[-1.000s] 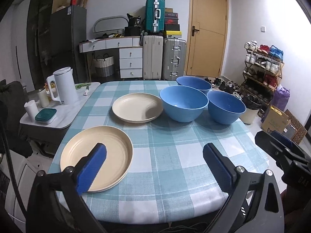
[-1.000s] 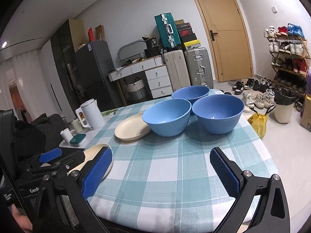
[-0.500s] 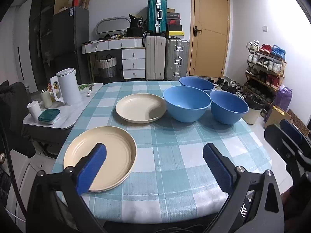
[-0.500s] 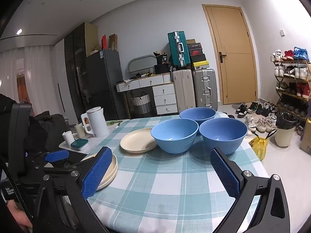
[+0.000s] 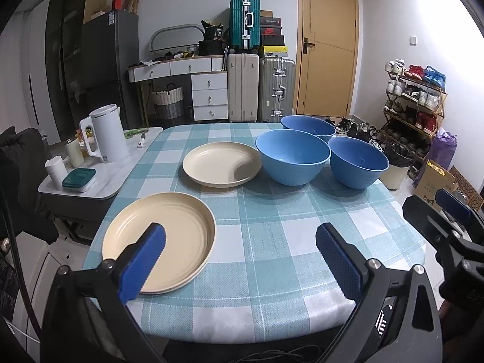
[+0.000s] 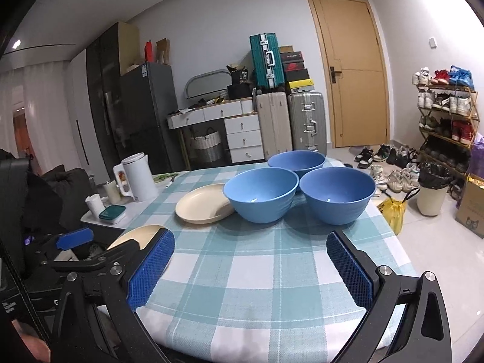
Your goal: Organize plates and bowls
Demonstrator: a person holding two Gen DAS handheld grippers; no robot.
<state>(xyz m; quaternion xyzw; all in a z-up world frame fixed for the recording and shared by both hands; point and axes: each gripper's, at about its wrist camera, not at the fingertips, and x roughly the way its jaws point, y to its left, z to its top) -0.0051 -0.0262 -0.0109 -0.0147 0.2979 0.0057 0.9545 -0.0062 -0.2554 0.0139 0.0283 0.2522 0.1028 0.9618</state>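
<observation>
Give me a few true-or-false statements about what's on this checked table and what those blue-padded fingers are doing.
1. Three blue bowls stand on the table. True.
2. The two cream plates are stacked. False: the near plate and the far plate lie apart.
3. The left gripper holds a plate. False: its fingers are spread wide and grip nothing.
4. The right gripper is open and empty. True.
5. A white kettle stands on the checked cloth. False: it stands on a side table beside it.
</observation>
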